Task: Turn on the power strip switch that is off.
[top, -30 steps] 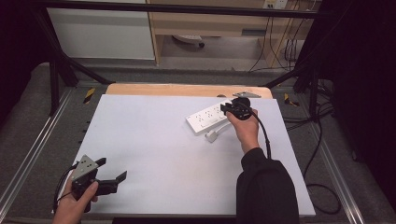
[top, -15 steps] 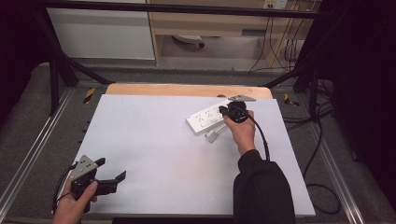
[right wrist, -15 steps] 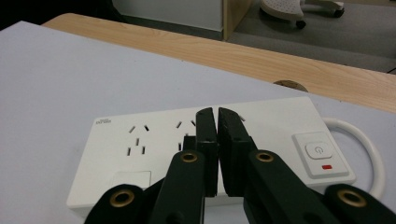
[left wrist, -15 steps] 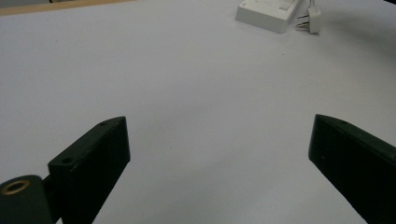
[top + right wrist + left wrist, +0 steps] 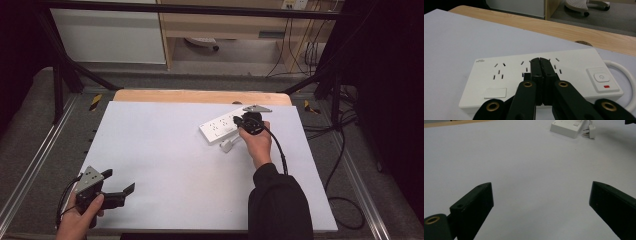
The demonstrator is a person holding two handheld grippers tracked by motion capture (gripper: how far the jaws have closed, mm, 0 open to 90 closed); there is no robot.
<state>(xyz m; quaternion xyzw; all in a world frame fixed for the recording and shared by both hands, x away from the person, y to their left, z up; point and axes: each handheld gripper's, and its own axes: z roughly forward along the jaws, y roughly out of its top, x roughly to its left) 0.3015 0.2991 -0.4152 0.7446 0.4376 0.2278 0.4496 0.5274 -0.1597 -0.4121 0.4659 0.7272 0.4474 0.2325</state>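
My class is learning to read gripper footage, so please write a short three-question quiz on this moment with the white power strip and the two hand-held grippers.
1. True or false: the jaws of the left hand-held gripper are spread wide apart over the bare white tabletop.
2. Multiple choice: the right hand-held gripper is shut and poised over
A. a wooden box
B. the white rectangular plastic power strip
C. a metal bowl
3. Fill in: the small white plug lies on the table beside the ____ ____.

Key
1. True
2. B
3. power strip
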